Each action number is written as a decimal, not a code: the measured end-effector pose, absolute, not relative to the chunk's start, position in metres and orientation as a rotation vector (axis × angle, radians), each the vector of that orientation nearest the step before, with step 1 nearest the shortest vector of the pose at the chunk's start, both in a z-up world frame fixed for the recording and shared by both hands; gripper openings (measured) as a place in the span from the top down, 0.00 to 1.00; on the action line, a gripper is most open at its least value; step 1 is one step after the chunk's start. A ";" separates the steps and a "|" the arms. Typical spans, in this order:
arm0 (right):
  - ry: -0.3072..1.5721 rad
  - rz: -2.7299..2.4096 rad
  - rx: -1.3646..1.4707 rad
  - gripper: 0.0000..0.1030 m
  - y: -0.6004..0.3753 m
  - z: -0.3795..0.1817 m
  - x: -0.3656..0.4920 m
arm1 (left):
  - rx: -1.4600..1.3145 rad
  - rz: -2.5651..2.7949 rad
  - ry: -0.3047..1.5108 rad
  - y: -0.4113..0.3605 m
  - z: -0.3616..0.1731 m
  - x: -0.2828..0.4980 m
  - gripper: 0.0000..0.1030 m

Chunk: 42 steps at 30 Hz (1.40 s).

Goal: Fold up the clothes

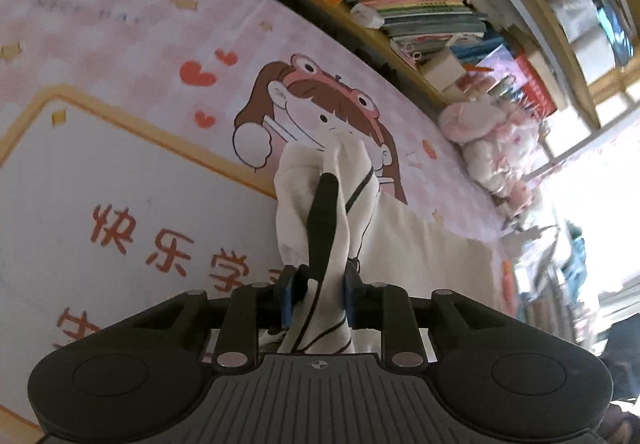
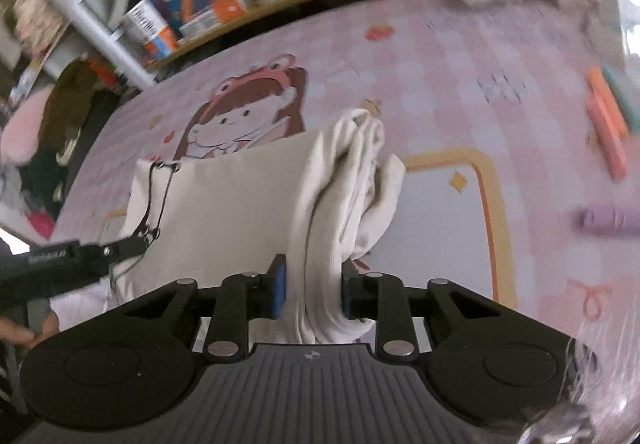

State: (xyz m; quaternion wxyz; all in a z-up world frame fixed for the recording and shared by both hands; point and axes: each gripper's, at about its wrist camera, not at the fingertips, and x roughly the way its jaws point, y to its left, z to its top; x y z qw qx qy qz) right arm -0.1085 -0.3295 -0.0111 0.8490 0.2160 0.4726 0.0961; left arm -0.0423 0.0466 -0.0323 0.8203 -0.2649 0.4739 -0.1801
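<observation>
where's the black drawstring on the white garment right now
In the right wrist view the black drawstring runs down the white garment's left edge, where the left gripper pinches it, above the pink cartoon mat.

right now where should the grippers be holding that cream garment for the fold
Much as now: the cream garment pinched at opposite bunched edges, the left gripper by the black drawstring, the right gripper opposite; it spans taut between them.

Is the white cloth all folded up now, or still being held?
Still held, part-folded: left tool and right tool each pinch bunched white cloth above the pink mat.
</observation>
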 end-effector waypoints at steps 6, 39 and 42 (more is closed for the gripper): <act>1.044 0.151 0.585 0.55 -0.346 -0.026 -0.103 | -0.626 -0.367 1.067 0.053 -0.046 -0.034 0.46; 1.051 0.163 0.546 0.57 -0.340 -0.027 -0.094 | -0.633 -0.429 1.093 0.047 -0.052 -0.023 0.66; 1.061 0.167 0.579 0.55 -0.342 -0.030 -0.092 | -0.650 -0.419 1.097 0.047 -0.054 -0.023 0.63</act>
